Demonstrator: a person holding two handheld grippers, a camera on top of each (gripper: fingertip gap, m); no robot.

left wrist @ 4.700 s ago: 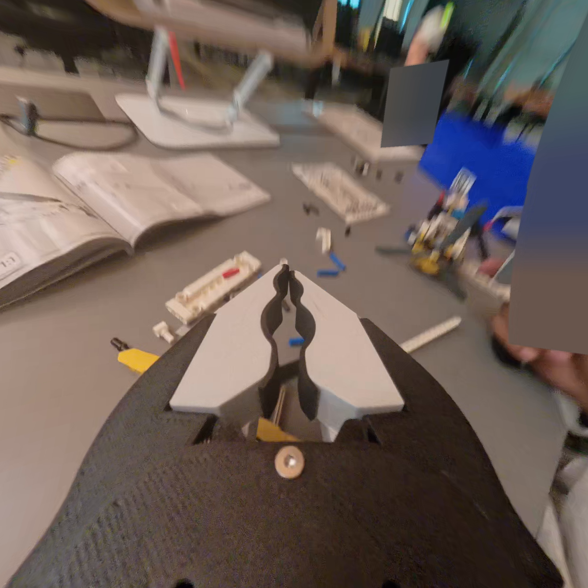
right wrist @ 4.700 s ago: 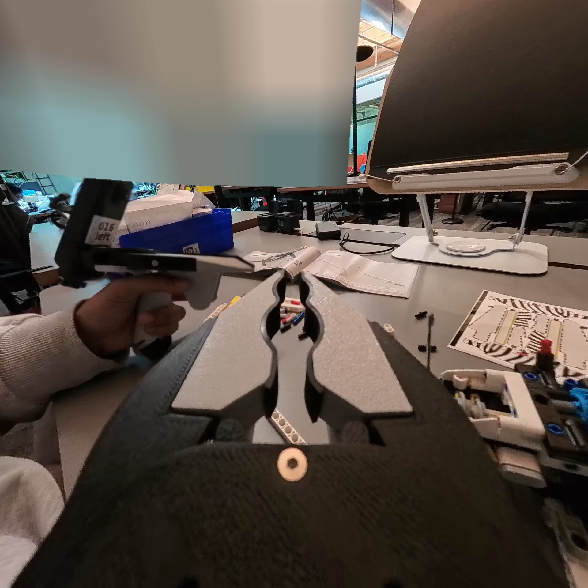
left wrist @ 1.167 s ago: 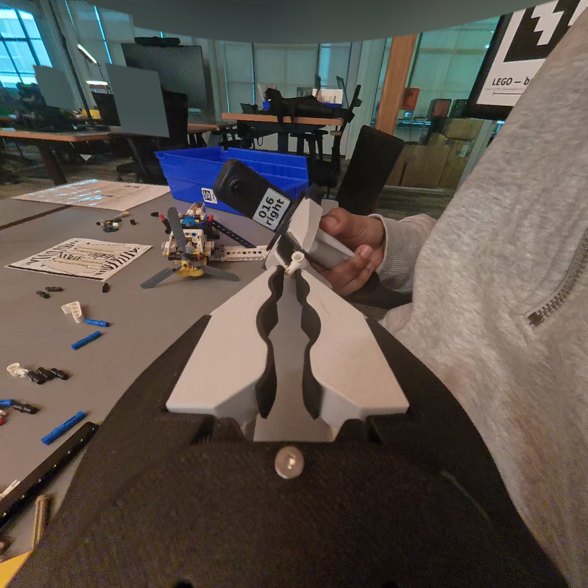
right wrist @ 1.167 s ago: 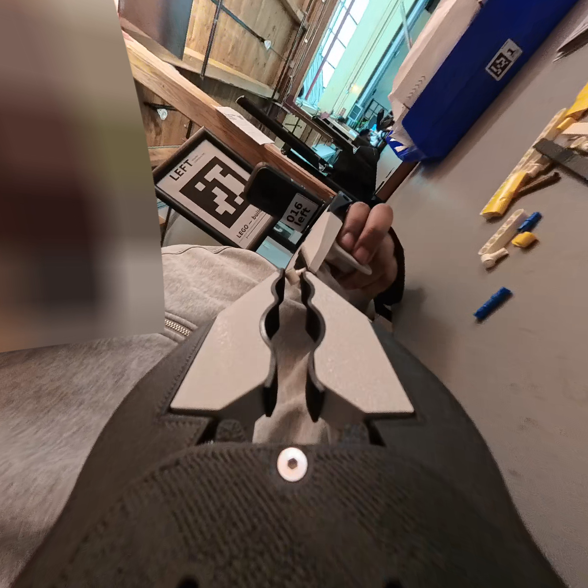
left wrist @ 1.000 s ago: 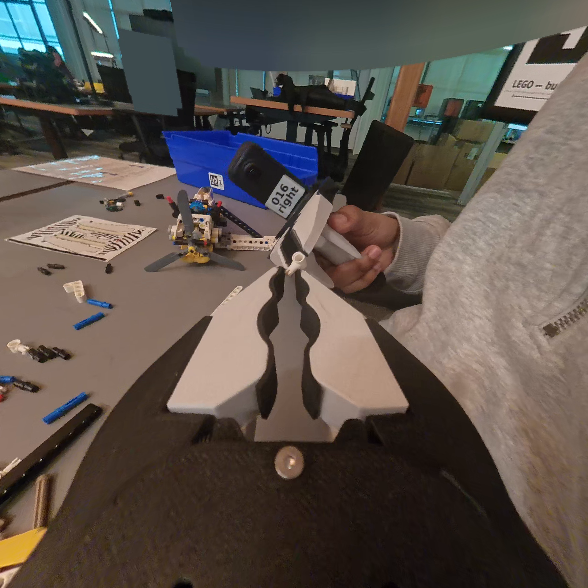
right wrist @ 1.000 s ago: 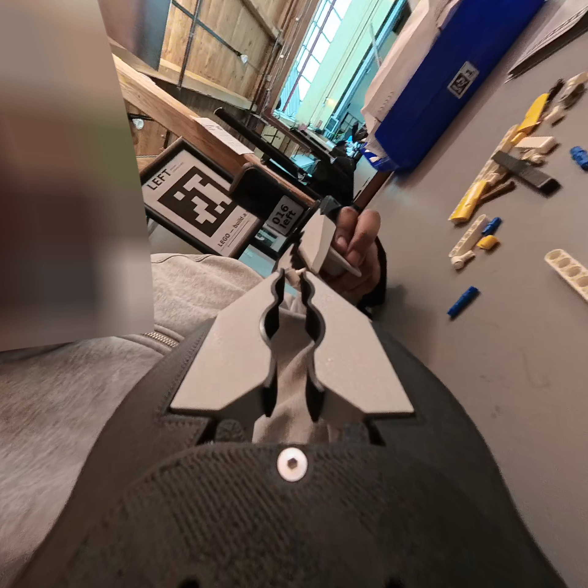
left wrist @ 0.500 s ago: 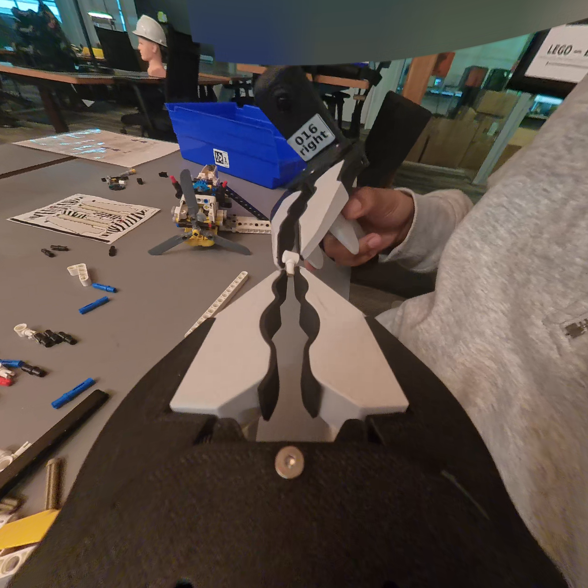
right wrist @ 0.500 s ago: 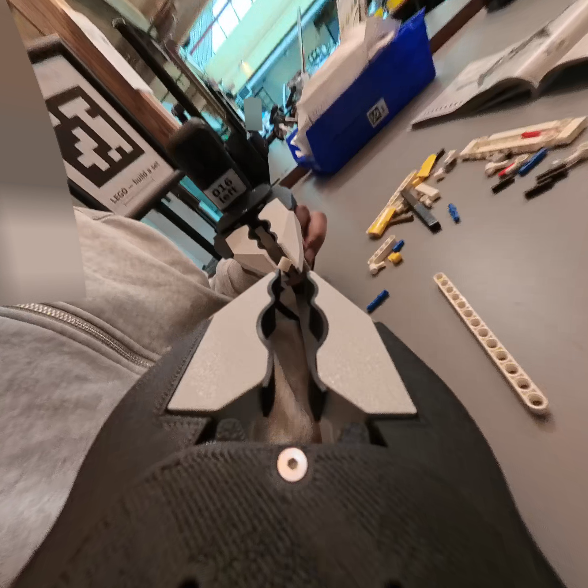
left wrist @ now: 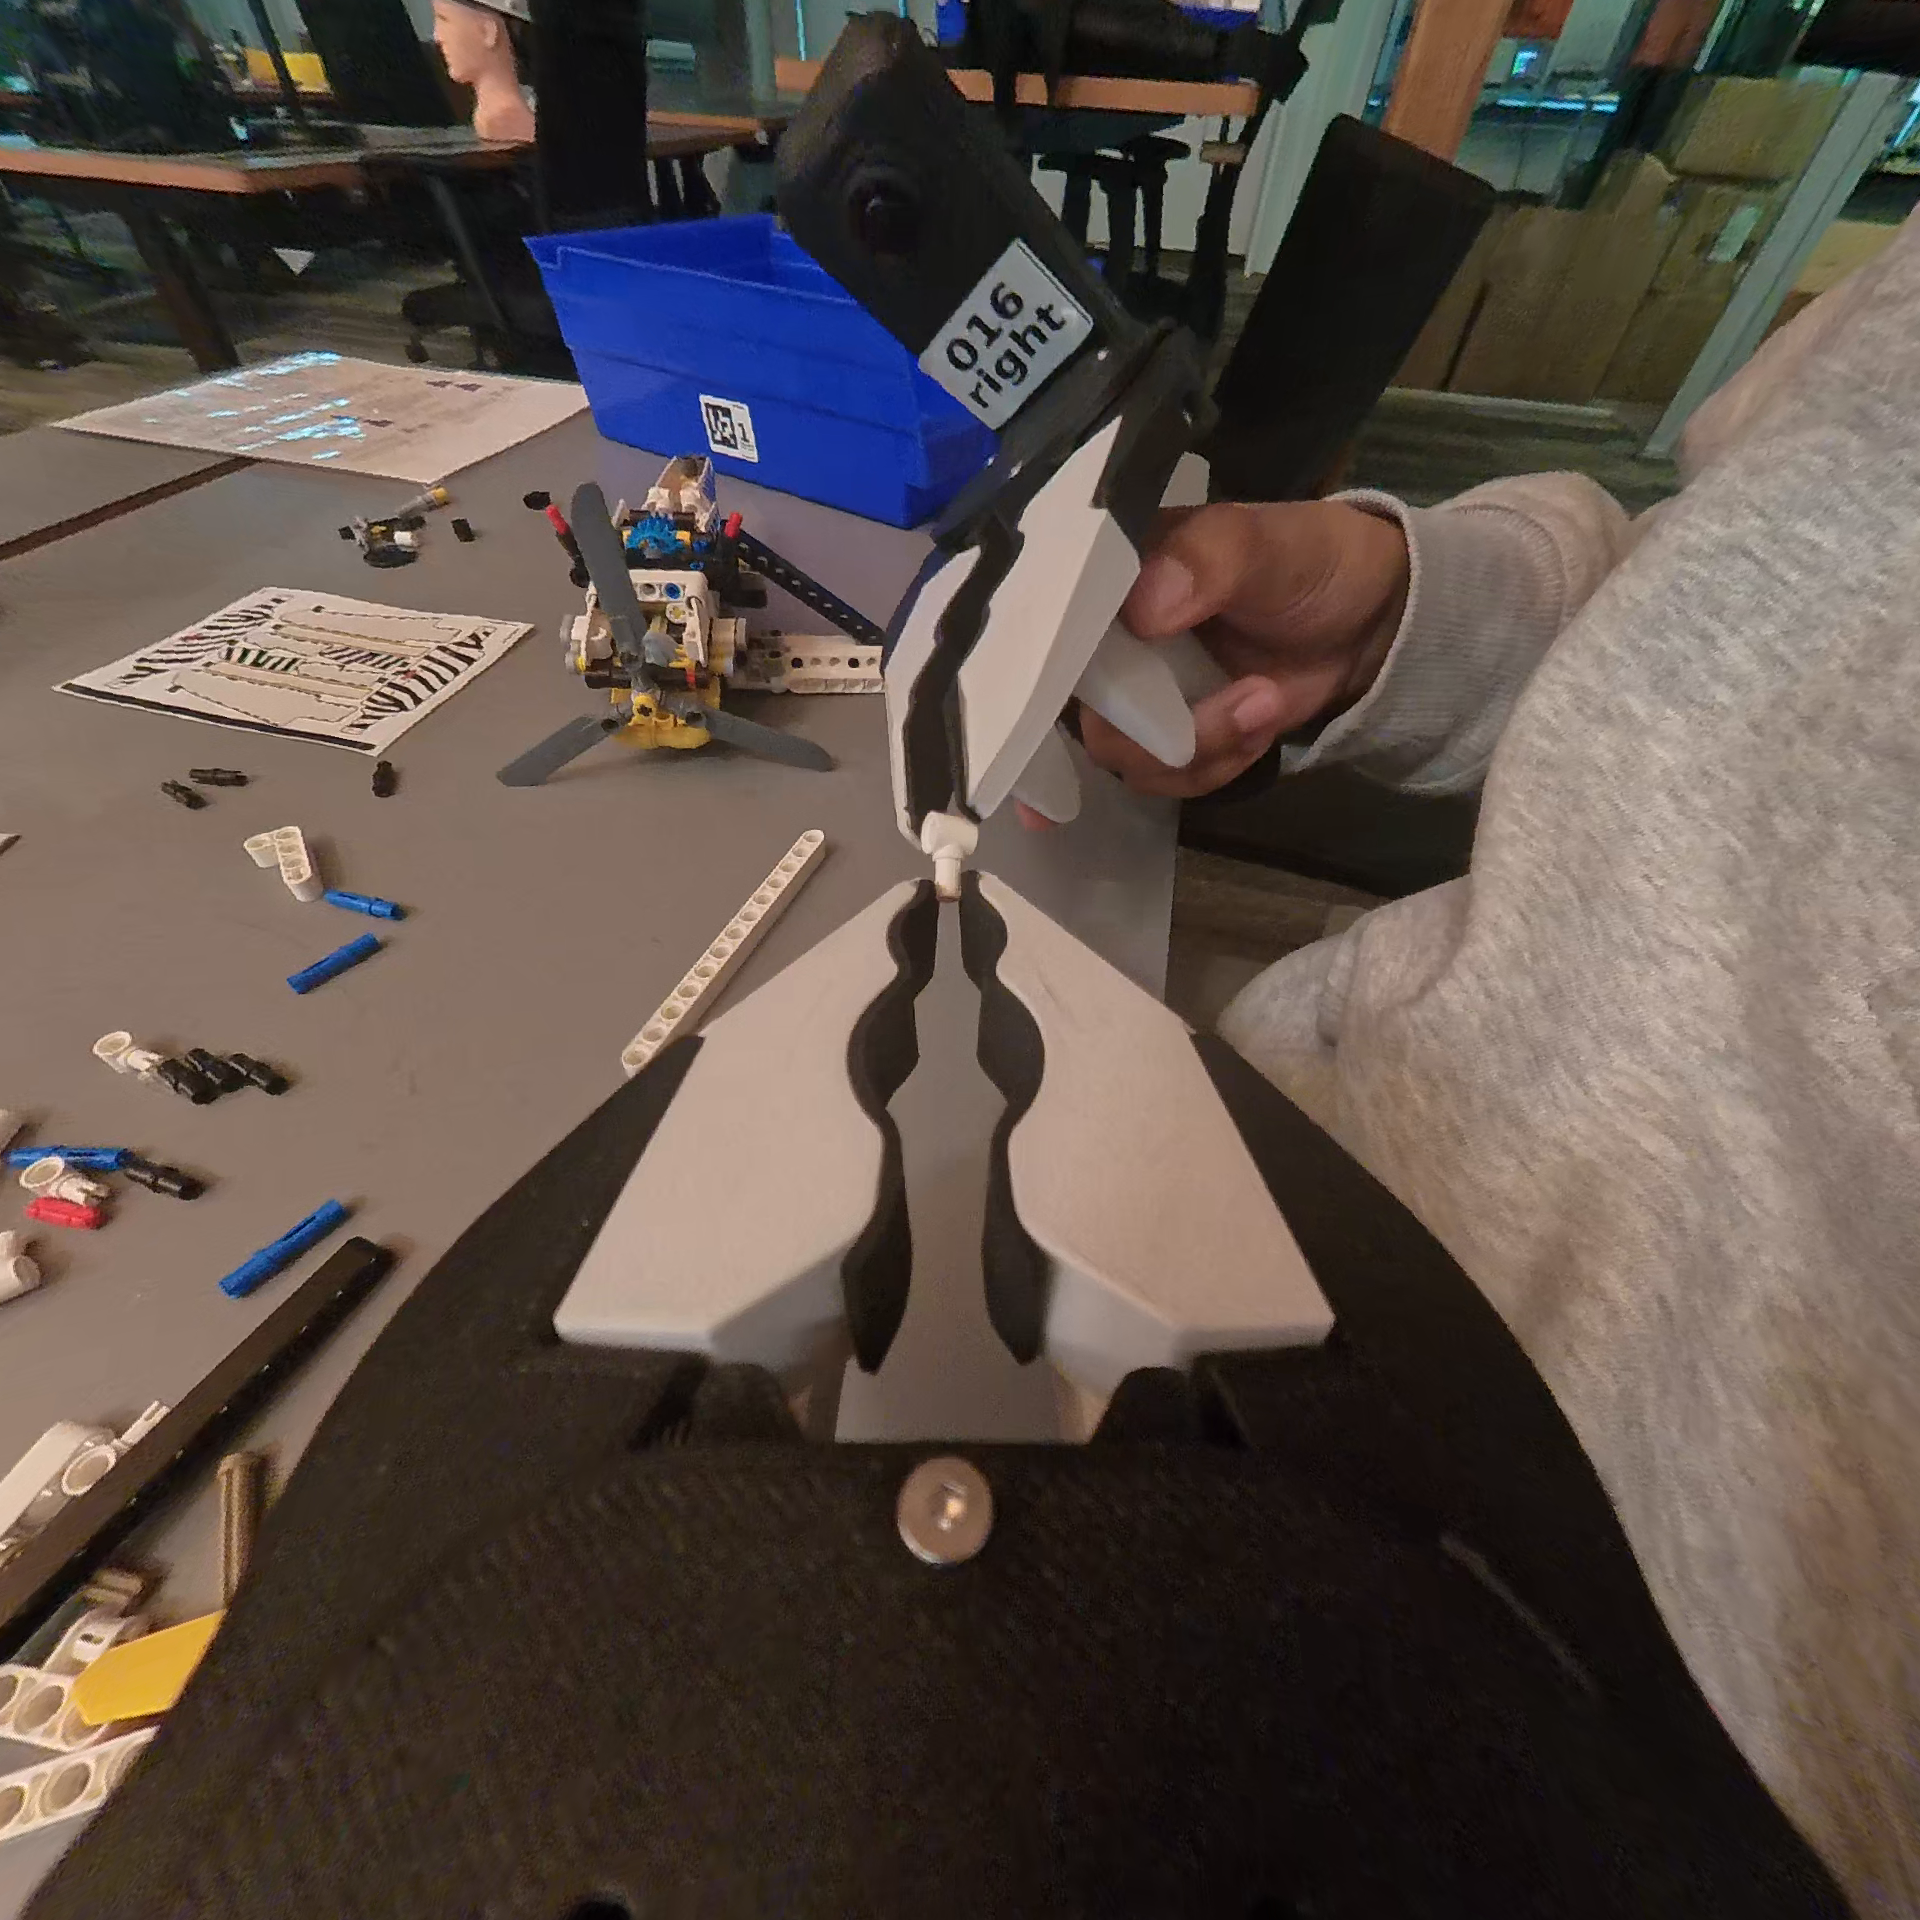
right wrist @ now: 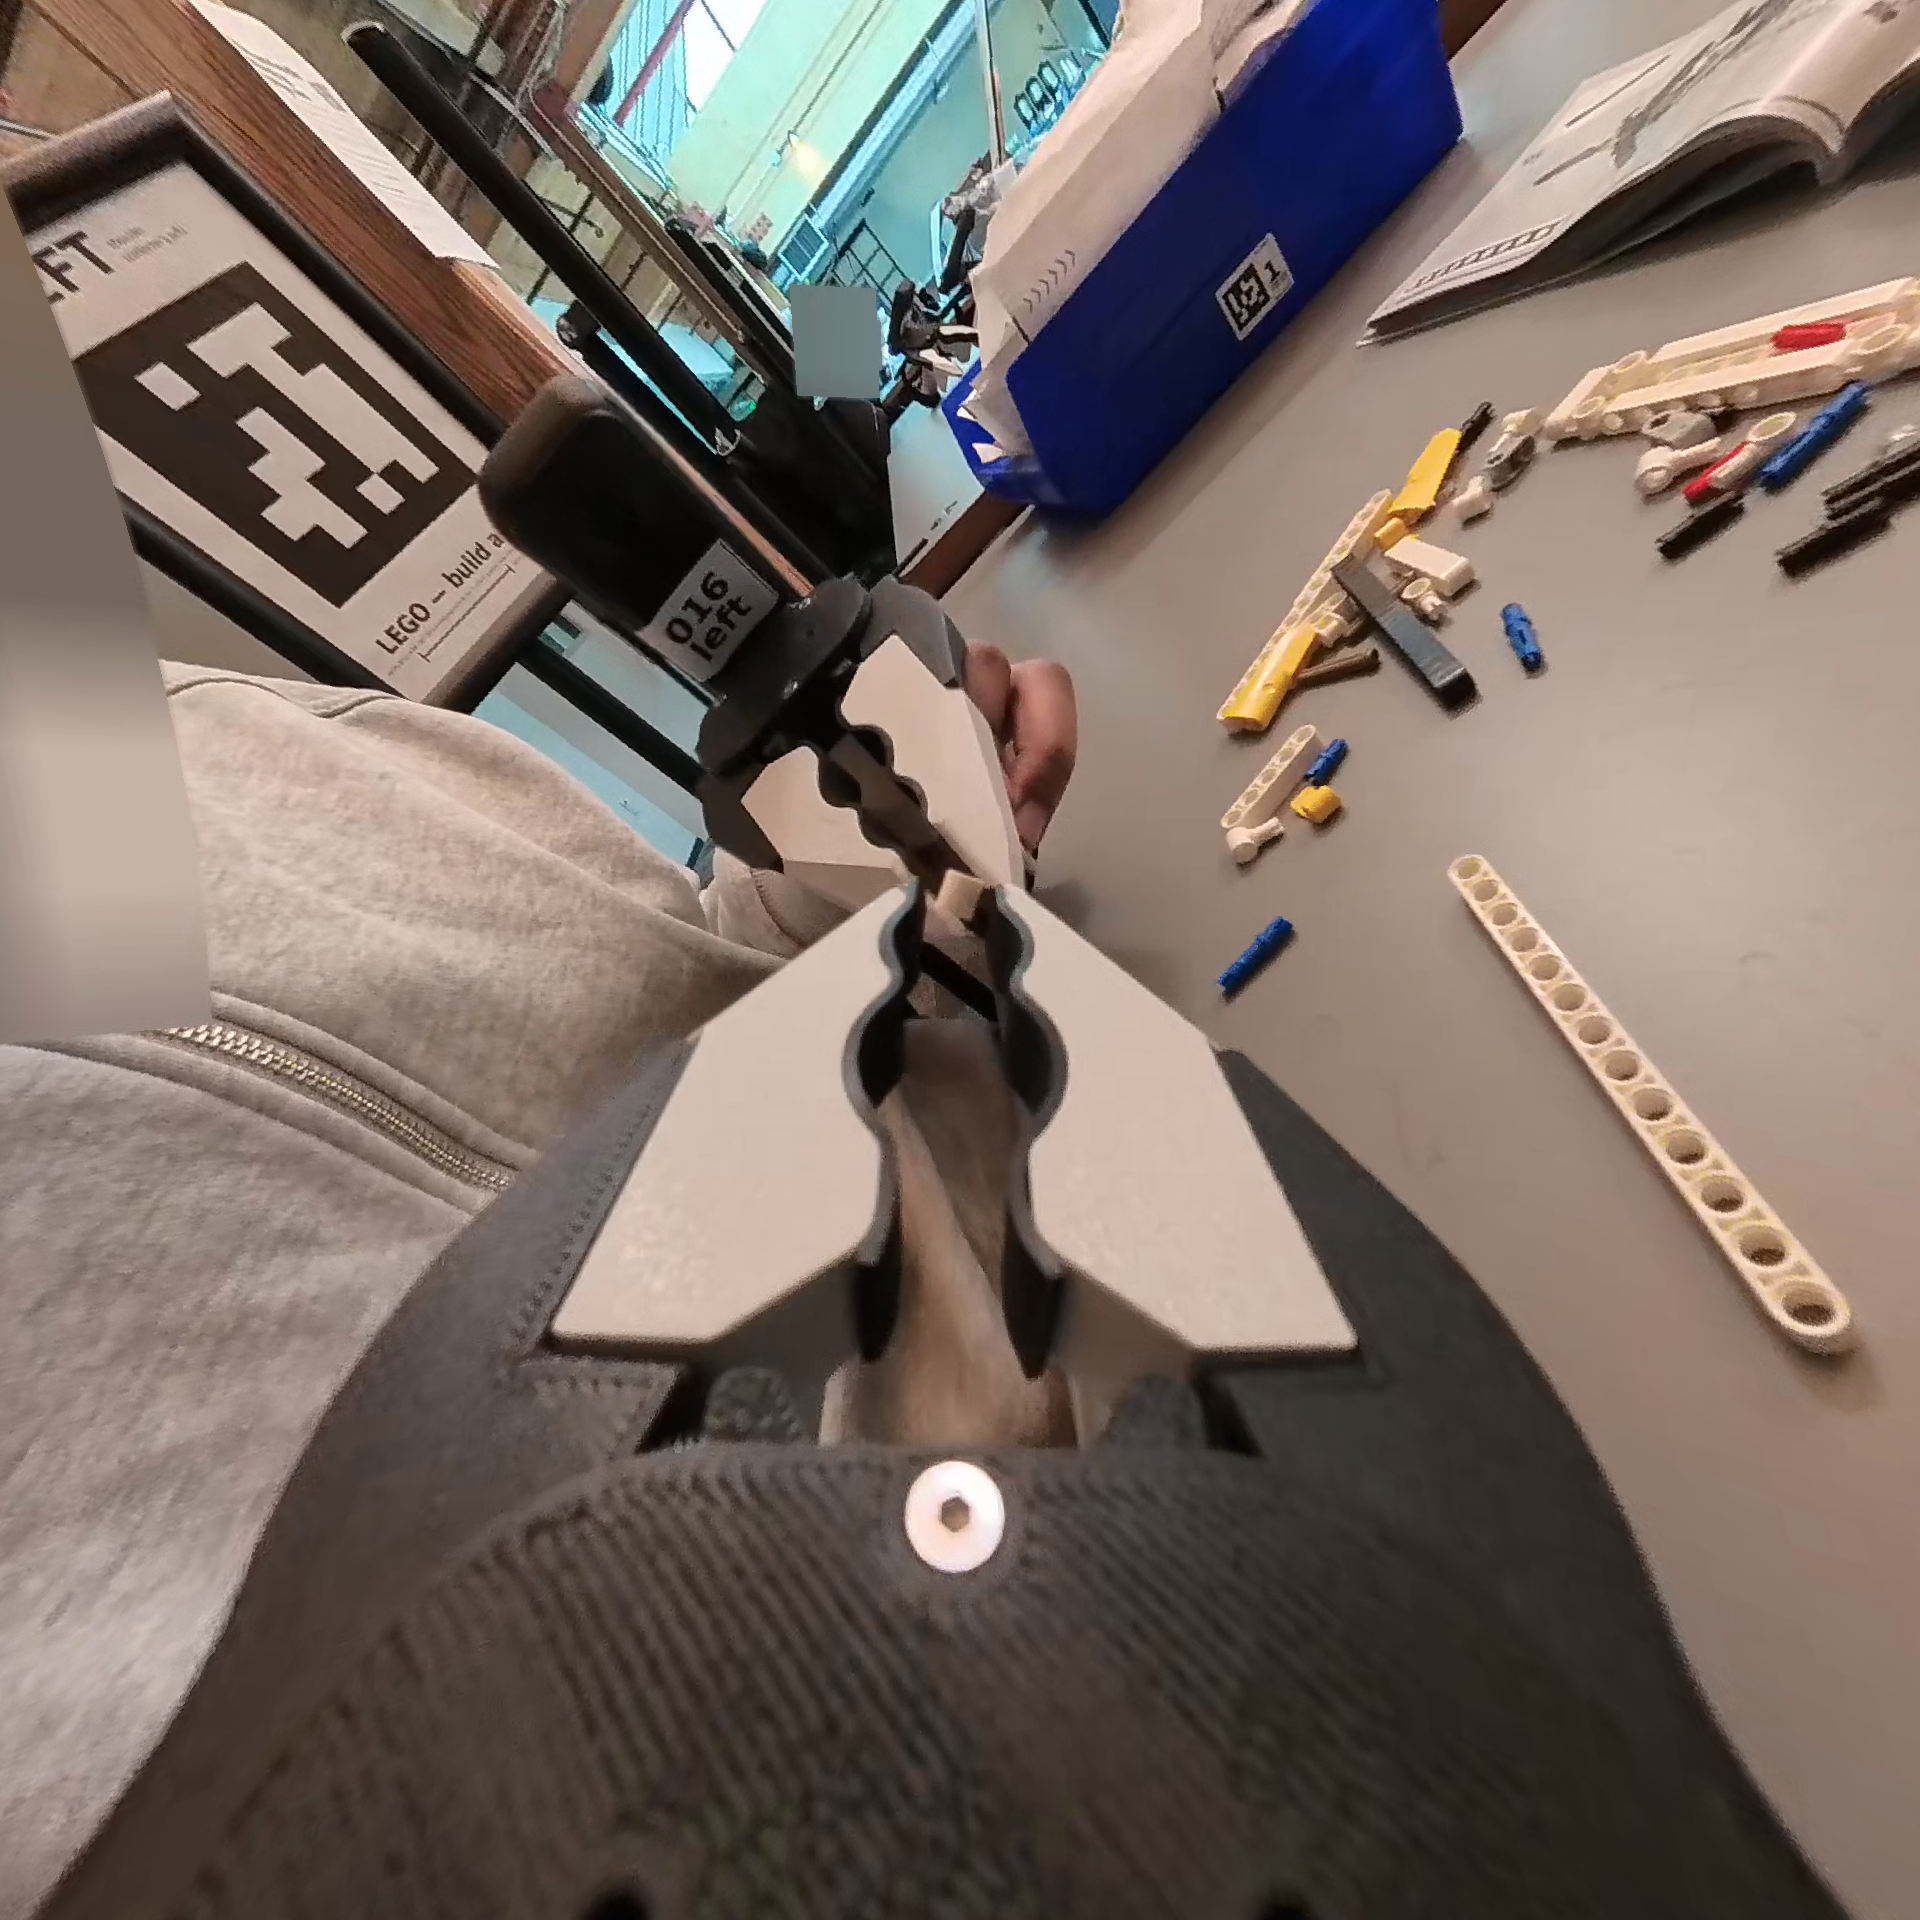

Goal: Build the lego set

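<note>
Both grippers meet tip to tip above the bench [left wrist: 520,987]: right gripper [left wrist: 940,821] jaws clamp a small white connector [left wrist: 945,836]; left gripper [left wrist: 943,891] jaws pinch its lower end.

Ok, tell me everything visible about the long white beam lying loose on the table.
The long white beam is a slim, straight strip of what looks like plastic, pierced by a single row of round holes along its whole length, with rounded ends. It lies flat on the grey table, angled diagonally, apart from the other loose pieces. Nothing grips or touches it; both grippers are held above the table's near edge. The left wrist view shows it too.
</note>
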